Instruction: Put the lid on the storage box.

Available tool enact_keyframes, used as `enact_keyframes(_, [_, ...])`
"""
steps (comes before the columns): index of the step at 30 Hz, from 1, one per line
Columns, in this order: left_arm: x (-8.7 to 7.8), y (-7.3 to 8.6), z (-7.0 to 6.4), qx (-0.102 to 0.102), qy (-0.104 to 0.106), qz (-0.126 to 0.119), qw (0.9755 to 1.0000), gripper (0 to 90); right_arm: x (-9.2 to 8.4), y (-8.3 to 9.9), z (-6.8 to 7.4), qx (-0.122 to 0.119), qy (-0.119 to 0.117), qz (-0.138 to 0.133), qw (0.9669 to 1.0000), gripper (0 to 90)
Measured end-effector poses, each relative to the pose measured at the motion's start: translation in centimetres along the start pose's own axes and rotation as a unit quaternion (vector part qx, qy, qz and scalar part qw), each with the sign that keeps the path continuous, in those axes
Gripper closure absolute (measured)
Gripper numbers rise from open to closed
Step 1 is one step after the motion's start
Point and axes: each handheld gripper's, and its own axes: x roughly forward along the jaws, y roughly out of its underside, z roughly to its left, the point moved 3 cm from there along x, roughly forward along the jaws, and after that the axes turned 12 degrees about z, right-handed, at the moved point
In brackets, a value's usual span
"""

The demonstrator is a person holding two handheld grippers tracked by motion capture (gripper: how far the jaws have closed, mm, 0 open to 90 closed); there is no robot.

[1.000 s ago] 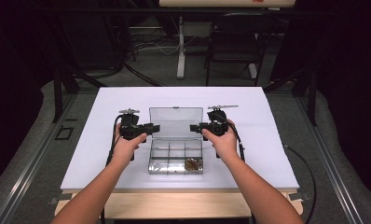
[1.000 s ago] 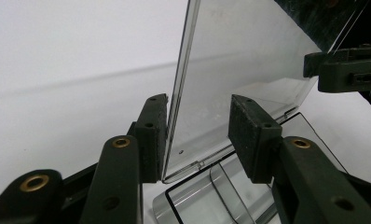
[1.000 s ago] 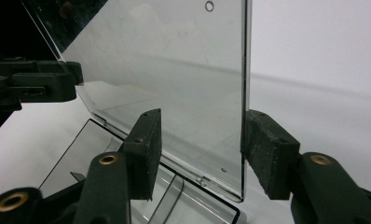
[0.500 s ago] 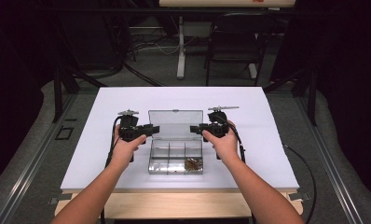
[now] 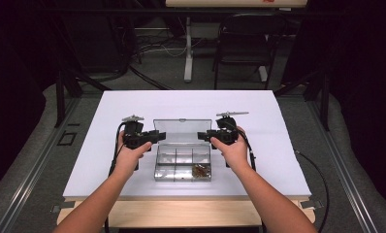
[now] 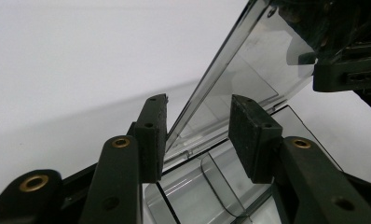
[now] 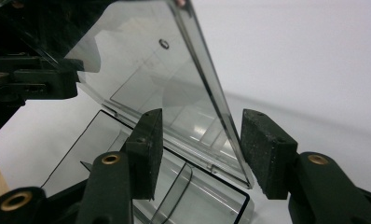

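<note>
Near edge, high view: my two forearms come in, the left hand (image 5: 129, 156) and right hand (image 5: 235, 151) each flanking the box (image 5: 181, 178), a clear compartment tray that sits at the middle of the white worktop (image 5: 278, 126). A small brown heap of parts (image 5: 200, 170) lies in the box's near right compartment; the other compartments look empty.

Just behind the box's tray, its hinged lid (image 5: 182, 131) stands raised, near upright. The left gripper (image 5: 156, 137) meets the lid's left edge, and the right gripper (image 5: 204, 136) meets its right edge.

Left gripper view: the fingers (image 6: 151, 130) are moderately wide and straddle the lid (image 6: 249, 70). Its edge runs close along one pad, and I cannot tell whether it touches. The other pad stands clear of it. Right gripper view: the fingers (image 7: 267, 149) are likewise apart, with the lid (image 7: 141, 70) passing between them, close to one pad and well clear of the other. Neither pair clamps the lid.

Change over the last second: none that I can see. Both hands sit where they were beside the box, and the lid leans at the same angle. I judge this a pause with the lid merely steadied. Closing it would call for both grippers to tip it forward together over the tray.

Beyond the box, past the worktop's far edge, a dark chair (image 5: 242, 43) stands on the floor.
</note>
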Motion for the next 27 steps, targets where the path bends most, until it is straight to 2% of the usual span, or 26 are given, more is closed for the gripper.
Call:
enact_keyframes(6, [-0.2, 0.1, -0.2, 0.011, -0.003, 0.000, 0.9999, 56.0, -0.1, 0.2, 0.1, -0.003, -0.001, 0.000, 1.0000, 49.2])
enact_keyframes(12, [-0.6, 0.4, -0.6, 0.019, -0.006, -0.004, 0.9998, 54.4, -0.4, 0.6, 0.4, -0.019, 0.005, 0.000, 0.9998, 48.5])
enact_keyframes(27, [-2.6, 1.6, -1.8, 0.045, -0.004, -0.025, 0.9986, 54.6, -0.8, 1.9, 1.1, -0.052, 0.024, -0.009, 0.9983, 45.6])
